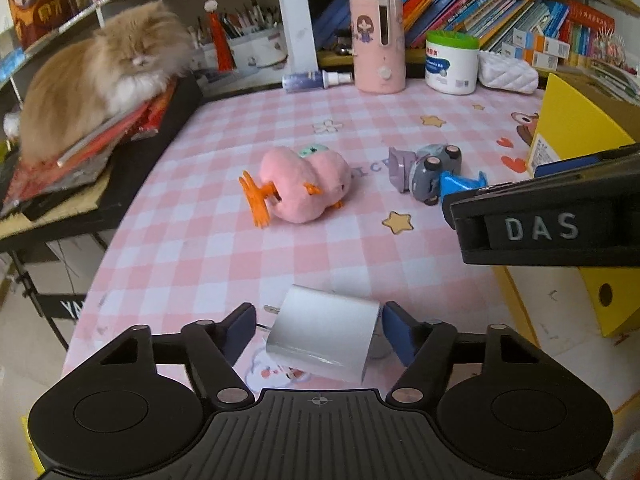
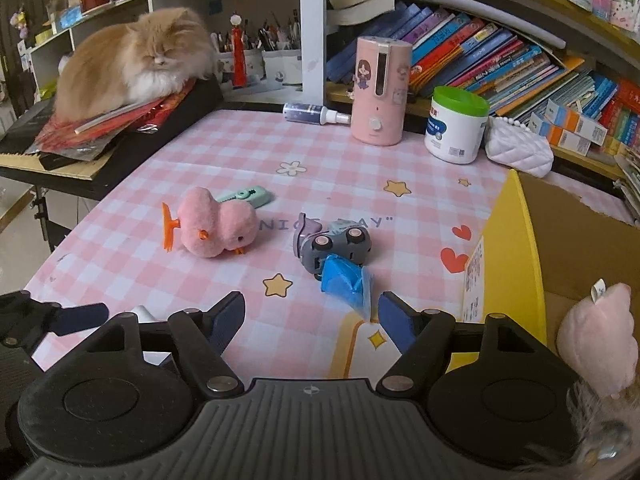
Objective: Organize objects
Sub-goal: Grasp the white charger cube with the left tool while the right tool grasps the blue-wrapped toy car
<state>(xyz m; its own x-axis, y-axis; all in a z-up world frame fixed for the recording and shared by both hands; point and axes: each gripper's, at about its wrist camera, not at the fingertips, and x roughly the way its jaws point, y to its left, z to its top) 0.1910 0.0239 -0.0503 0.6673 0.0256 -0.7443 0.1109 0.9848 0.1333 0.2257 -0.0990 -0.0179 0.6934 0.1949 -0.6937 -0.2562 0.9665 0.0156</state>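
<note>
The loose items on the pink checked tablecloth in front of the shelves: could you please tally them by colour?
Pink: 1, plush duck
White: 1, charger
Grey: 1, toy car
Blue: 1, bag roll
Mint green: 1, correction tape
Total: 5

My left gripper (image 1: 318,328) brackets a smooth glossy white plastic charger (image 1: 326,334). My pads (image 1: 400,336) look matt blue rubber. Fuzzy pink plush duck (image 2: 218,228), orange plastic feet. Glossy checked tablecloth (image 2: 240,160). Hard grey plastic toy car (image 2: 336,246). Yellow cardboard box (image 2: 516,256), matt.
</note>
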